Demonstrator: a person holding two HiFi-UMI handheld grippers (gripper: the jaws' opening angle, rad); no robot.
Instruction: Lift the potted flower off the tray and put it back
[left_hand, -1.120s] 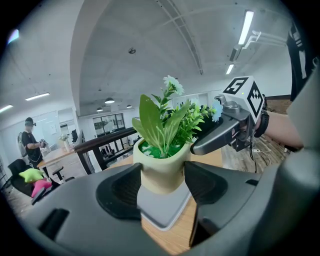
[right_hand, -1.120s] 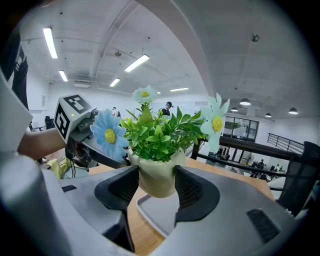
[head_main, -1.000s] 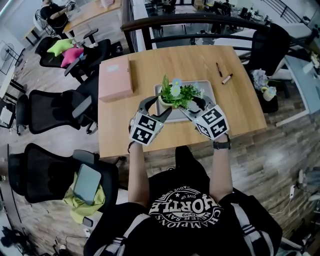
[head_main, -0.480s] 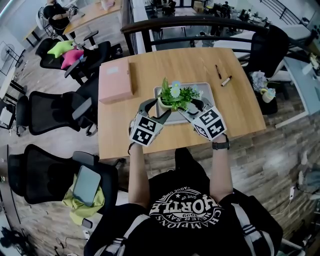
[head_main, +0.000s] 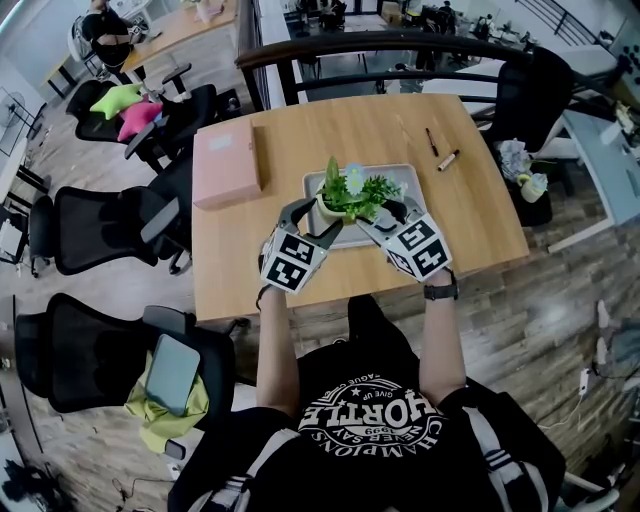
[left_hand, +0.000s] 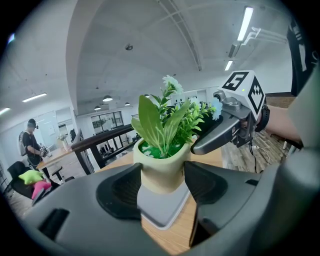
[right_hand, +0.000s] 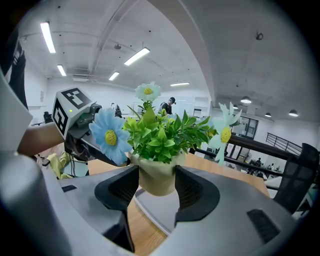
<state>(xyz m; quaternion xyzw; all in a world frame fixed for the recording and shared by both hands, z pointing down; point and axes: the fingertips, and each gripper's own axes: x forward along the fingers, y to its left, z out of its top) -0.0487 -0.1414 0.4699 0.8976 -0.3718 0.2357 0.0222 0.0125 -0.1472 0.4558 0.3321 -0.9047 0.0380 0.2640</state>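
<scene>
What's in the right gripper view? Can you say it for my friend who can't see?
The right gripper's two dark jaws pinch a small cream pot of green leaves and pale blue daisies, over a grey tray on a wooden table.

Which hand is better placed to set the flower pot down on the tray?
Neither stands out: the left gripper and right gripper each clamp the pot from opposite sides over the tray, so probably both should lower it together.
</scene>
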